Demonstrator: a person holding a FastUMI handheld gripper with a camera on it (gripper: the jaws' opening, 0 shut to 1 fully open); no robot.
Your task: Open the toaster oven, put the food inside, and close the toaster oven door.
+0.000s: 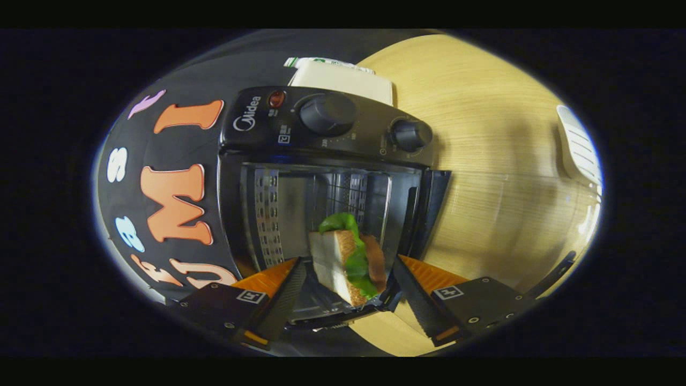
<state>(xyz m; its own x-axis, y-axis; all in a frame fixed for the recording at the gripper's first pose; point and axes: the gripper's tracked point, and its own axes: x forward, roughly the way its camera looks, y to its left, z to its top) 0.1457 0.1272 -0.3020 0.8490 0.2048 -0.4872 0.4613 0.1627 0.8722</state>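
Sandwich (347, 262) sits between the jaws, just inside the mouth of the toaster oven (321, 177); bread slices stand on edge, green leaf showing between them and above; its lower corner rests on what looks like the tray or the opened door (343, 313), which of the two we cannot tell.

Gripper (347, 289): jaws spread, a visible gap on each side of the sandwich; neither finger presses on it; we judge the food released or nearly so, door open, closing not yet done.

Oven appears rotated in this view because the gripper is rolled; control panel with two knobs (327, 113) lies beyond the cavity; wooden desk (482, 161) lies to one side; a pale box (343, 78) stands behind the oven.

Notes for doing the step well:
- confirm the sandwich rests fully on the rack or tray before backing out; on edge, it could tip;
- keep the jaws wide and withdraw straight back along their own axis; a sideways drift could clip the bread;
- clear the door edge completely before reaching for it; push the door at its middle.
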